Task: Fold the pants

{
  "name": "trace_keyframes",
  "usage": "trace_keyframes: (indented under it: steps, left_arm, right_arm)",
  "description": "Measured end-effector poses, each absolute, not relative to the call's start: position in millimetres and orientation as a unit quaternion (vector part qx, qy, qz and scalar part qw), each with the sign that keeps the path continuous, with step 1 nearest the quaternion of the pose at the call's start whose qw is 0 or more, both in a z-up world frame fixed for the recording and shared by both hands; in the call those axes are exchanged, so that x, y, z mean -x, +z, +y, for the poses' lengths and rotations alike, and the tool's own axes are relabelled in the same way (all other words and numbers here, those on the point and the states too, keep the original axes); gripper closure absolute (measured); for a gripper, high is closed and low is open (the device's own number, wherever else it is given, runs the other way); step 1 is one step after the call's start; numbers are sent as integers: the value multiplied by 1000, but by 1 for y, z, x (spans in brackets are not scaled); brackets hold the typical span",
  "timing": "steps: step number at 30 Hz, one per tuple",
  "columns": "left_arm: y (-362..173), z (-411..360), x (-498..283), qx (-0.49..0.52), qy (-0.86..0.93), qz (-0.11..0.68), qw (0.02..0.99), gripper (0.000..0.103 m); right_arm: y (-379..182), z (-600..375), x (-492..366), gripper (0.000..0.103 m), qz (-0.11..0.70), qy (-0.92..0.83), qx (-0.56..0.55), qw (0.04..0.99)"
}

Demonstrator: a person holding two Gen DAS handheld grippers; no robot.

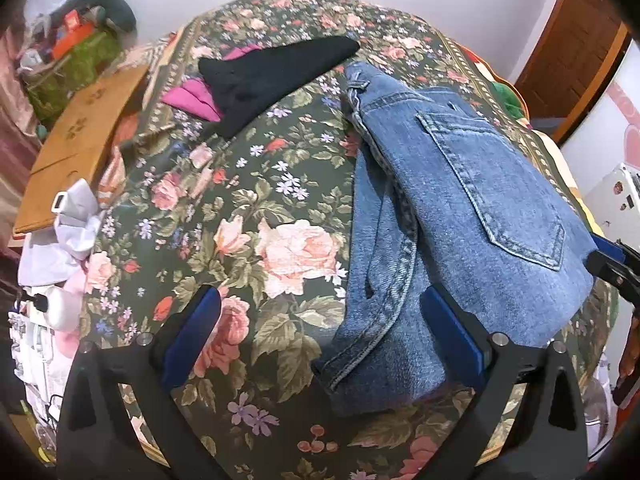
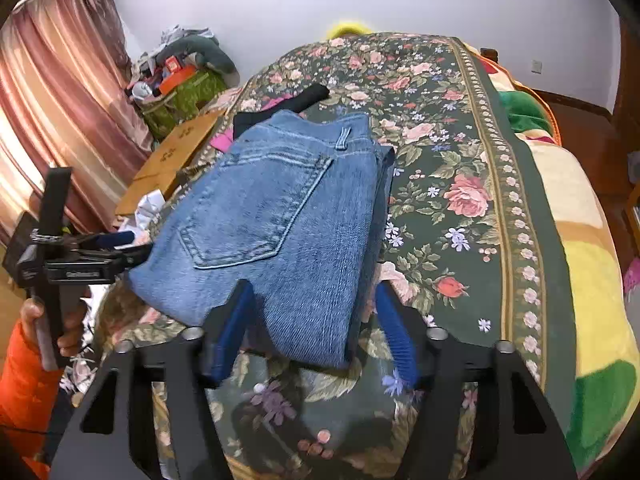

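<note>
Left wrist view: the left hand-held gripper [image 1: 320, 316] hangs above a bed [image 1: 248, 208] covered in a dark floral spread; its blue-padded fingers [image 1: 192, 332] stand wide apart and grip nothing, the right-side pad lying over the lower edge of the jeans without pressing them; the folded blue jeans [image 1: 460, 200] lie on the spread to the right of centre, back pocket up; a black garment [image 1: 276, 72] rests on a pink one [image 1: 192, 98] farther up the bed, apart from the jeans; a wooden board [image 1: 84, 148] and white items border the bed's left side; the right hand-held gripper [image 1: 608, 268] shows at the right edge, just beside the jeans.

Right wrist view: the right hand-held gripper [image 2: 316, 320] points down at the near end of the jeans [image 2: 280, 208]; its jaws stand partly open with the folded denim's corner between them, and pad contact with the cloth cannot be told; the jeans lie flat on the bed [image 2: 460, 152], pocket uppermost; the left hand-held gripper [image 2: 132, 252] sits at the jeans' left edge, held by a hand [image 2: 60, 320] in an orange sleeve [image 2: 24, 380]; pink curtains [image 2: 52, 100] hang at left.
</note>
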State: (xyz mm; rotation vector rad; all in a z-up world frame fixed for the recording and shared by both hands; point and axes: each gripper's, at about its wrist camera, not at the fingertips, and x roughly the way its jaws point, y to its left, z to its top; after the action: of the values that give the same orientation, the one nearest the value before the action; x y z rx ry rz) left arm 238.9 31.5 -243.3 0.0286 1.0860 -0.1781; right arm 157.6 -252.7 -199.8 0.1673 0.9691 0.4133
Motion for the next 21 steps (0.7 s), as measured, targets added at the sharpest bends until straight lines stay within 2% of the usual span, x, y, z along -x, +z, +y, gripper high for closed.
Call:
trace_keyframes:
  steps: [2,5,10,12,18,21]
  left_arm:
    - [-246,34,-237,-19,-69,509,858,0]
    - [-253,44,-235,6,-63,510,858,0]
    - [-254,46,-233,7,-55,505,861,0]
    - [-249,44,-235,3,-62,507,860,3]
    - [-220,41,-247,-11,-70,487,870,5]
    - [-202,42,-263,0,-80,470,879,5]
  right_arm:
    - [-209,-251,-161,73,476,202,-79,852]
    - [-218,-249,-160,78,481,205,-65,850]
    - [-222,-253,-162,79,492,214,-63,841]
    - [-217,-252,-164,79,496,220,-53,838]
    - [-197,-256,-176,78,496,222,-44,838]
    - [-188,-259,-186,73,480,219,-44,848]
